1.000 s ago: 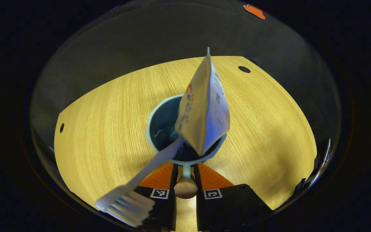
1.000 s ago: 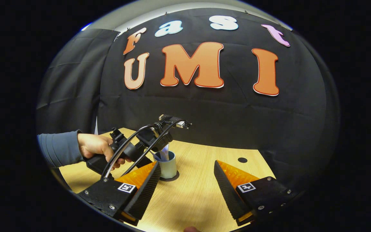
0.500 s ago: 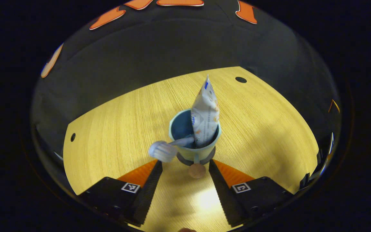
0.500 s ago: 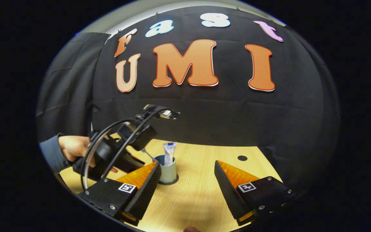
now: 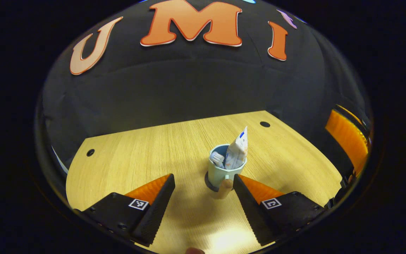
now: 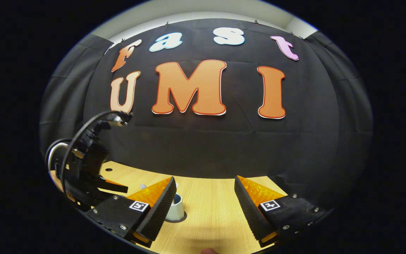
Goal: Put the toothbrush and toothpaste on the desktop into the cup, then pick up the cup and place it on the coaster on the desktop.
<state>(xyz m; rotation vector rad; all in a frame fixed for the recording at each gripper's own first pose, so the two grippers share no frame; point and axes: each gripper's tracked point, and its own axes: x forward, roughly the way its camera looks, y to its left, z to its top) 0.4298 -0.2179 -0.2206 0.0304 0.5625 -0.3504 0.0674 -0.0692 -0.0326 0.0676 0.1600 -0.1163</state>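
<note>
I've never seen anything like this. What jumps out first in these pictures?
A pale cup stands on a dark coaster mid-desk, a toothpaste tube and toothbrush poking out. The left gripper frames it with open fingers; the right gripper hangs open too.

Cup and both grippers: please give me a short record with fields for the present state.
cup: upright on the coaster, on the wooden desktop
toothpaste: standing in the cup
toothbrush: in the cup, bristle end up
left gripper: open, apart from the cup
right gripper: open, holding nothing
</note>
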